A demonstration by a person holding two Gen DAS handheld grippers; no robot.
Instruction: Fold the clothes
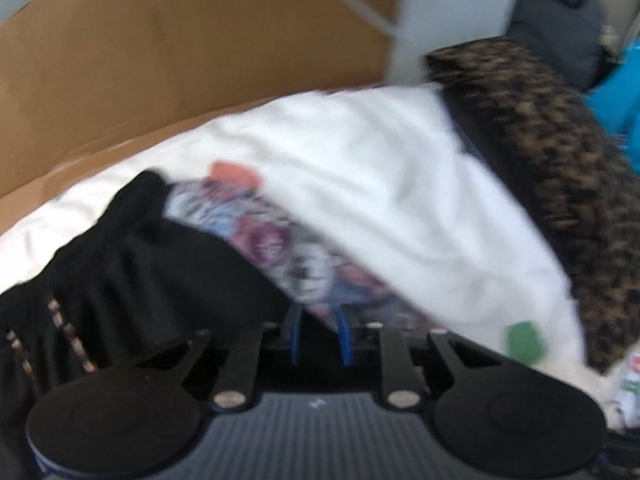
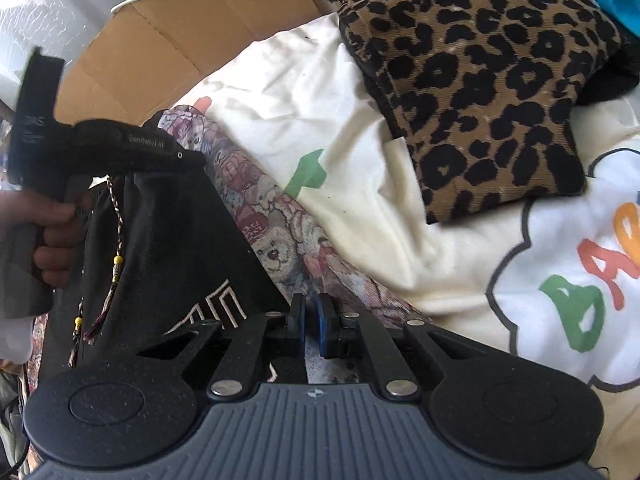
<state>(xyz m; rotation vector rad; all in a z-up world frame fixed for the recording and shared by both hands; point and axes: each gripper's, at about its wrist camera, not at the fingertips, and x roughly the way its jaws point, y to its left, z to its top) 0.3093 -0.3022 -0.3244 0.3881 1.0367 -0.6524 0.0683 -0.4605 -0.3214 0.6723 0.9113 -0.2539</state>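
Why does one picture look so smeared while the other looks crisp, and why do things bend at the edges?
Left wrist view: motion blur smears the leopard-print pillow and black garment. Right wrist view: sharp, the pillow's spots crisp, daylight soft. Both: the fisheye lens curves the edges, as on the cardboard.

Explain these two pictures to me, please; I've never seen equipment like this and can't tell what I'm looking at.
There is no robot here. A person holds a two-finger gripper in each hand, and each gripper carries a wide-angle camera looking along its fingers. The blurred picture comes from the left gripper, the sharp one from the right gripper. The sharp one also shows the left gripper from outside, with the hand holding it. It pinches the top of a black garment, which hangs from it. The right jaws stand nearly shut by the garment's lower edge; whether they grip it is unclear. Underneath lie a teddy-bear patterned cloth, white bedding and a leopard-print cushion, with cardboard behind.
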